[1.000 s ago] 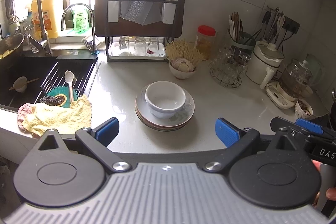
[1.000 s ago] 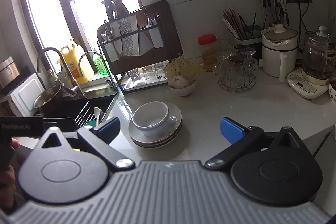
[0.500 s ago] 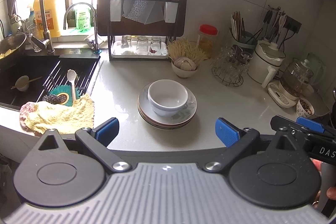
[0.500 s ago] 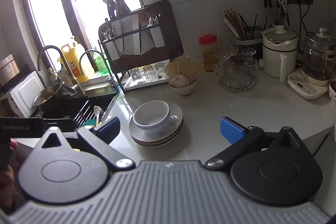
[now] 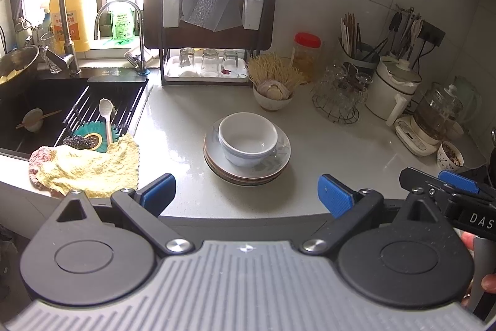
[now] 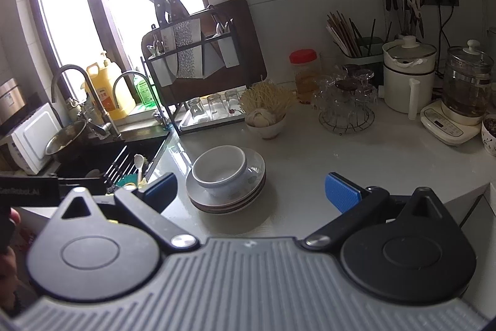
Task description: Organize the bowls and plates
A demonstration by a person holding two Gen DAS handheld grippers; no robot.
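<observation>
Both cameras have eased slightly closer to the crockery since a second ago, so the stack sits a little lower and larger in view. White bowls [image 5: 248, 138], nested together, sit upright on a short stack of plates [image 5: 283, 158] in the middle of the pale surface [image 5: 341, 151], well apart from the dark sink [image 5: 46, 101] and the yellow cloth [image 5: 90, 166] draped on its edge. The left gripper [image 5: 246, 194] hovers short of the stack, its blue-padded fingers [image 5: 333, 194] spread wide and holding nothing. The right gripper [image 6: 252, 191] is likewise spread wide and empty, with the plates between and beyond its fingers [image 6: 341, 194].
</observation>
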